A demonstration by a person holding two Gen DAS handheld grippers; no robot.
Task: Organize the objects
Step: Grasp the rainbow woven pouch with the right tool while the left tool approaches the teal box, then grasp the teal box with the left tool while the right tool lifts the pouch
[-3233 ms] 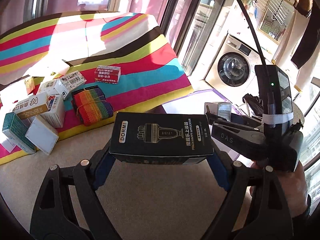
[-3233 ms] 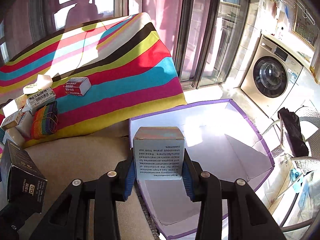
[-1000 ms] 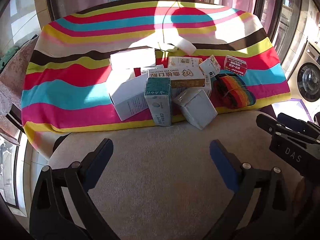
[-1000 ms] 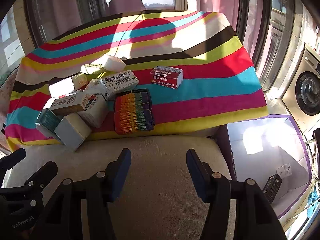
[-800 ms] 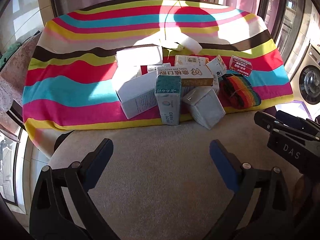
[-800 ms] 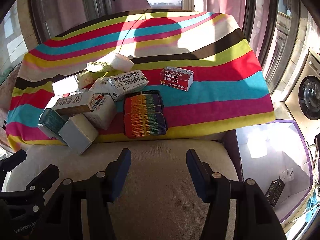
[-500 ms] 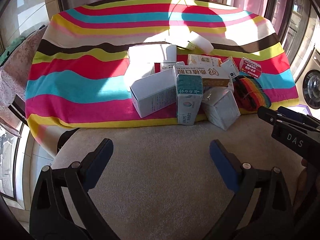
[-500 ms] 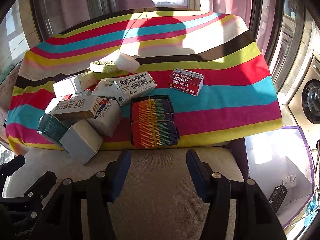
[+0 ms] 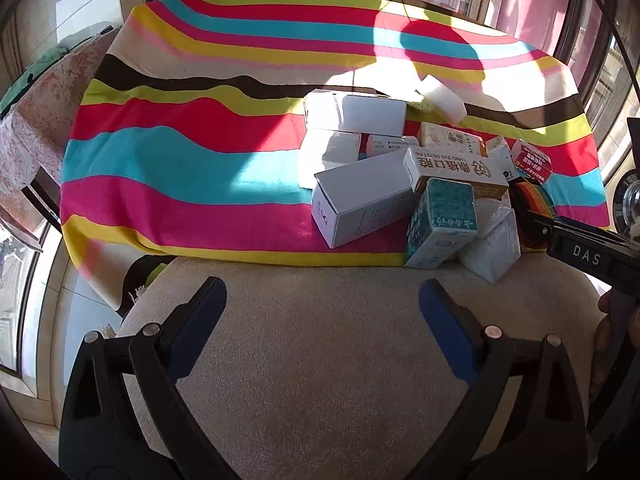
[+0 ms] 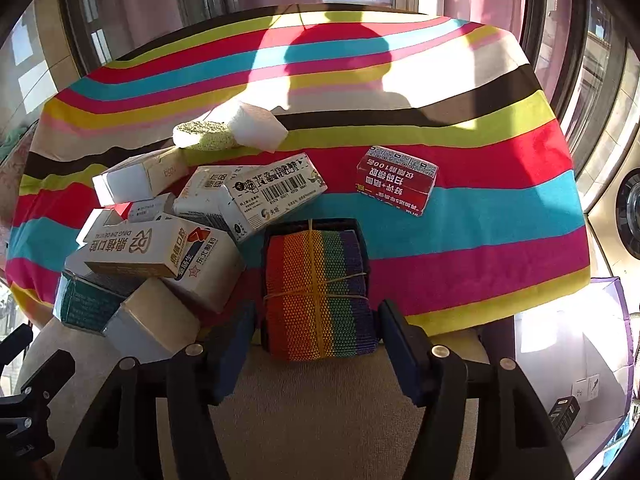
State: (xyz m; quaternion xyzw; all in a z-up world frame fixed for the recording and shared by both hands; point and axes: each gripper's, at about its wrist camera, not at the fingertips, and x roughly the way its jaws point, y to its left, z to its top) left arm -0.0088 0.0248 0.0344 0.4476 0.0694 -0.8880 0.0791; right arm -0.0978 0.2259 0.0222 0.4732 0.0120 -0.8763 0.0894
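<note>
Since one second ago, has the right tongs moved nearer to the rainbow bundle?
Yes. The right tongs has moved forward over the beige cushion; its opening jaws now flank the rainbow bundle, not pressing it.

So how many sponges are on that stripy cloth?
2: a green sponge and a white sponge, side by side behind the box pile. More may hide beneath it.

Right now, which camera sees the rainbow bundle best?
The right wrist view. The rainbow bundle sits whole and centred, between the opening jaws of the right hand-held gripper, its tied string visible. The left wrist view shows only a sliver at the right, behind boxes and that gripper.
</note>
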